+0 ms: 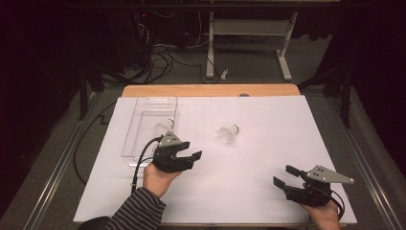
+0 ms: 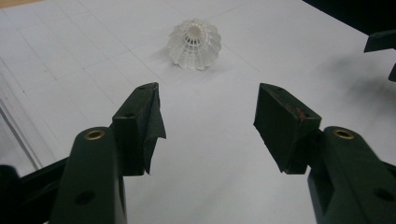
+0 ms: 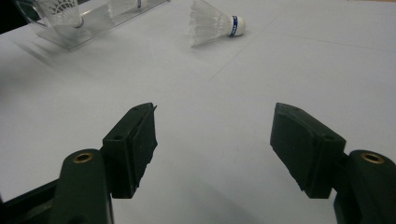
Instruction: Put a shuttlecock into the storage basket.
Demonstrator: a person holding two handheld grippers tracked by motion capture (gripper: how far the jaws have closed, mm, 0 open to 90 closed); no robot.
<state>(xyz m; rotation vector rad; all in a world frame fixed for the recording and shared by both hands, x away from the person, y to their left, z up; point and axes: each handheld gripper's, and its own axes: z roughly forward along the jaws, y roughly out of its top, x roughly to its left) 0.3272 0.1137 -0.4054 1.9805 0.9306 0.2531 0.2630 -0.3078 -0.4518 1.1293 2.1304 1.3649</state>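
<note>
A white shuttlecock point(image 1: 228, 134) lies on its side on the paper-covered table, its skirt facing my left gripper point(image 1: 191, 149). That gripper is open a short way to the shuttlecock's left, with nothing between its jaws. In the left gripper view the shuttlecock point(image 2: 194, 44) sits ahead of the gripper point(image 2: 208, 107), apart from it. A second shuttlecock point(image 1: 164, 127) rests in a clear plastic tray point(image 1: 143, 115). My right gripper point(image 1: 286, 176) is open near the front right of the table. In the right gripper view the loose shuttlecock point(image 3: 212, 23) is far beyond the gripper point(image 3: 215, 135).
White gridded paper point(image 1: 268, 120) covers the table, with a wooden edge point(image 1: 210, 90) at the back. The tray point(image 3: 93, 23) stands at the left. Cables and a metal stand point(image 1: 249, 43) are on the dark floor beyond. A striped sleeve point(image 1: 136, 211) enters at the bottom left.
</note>
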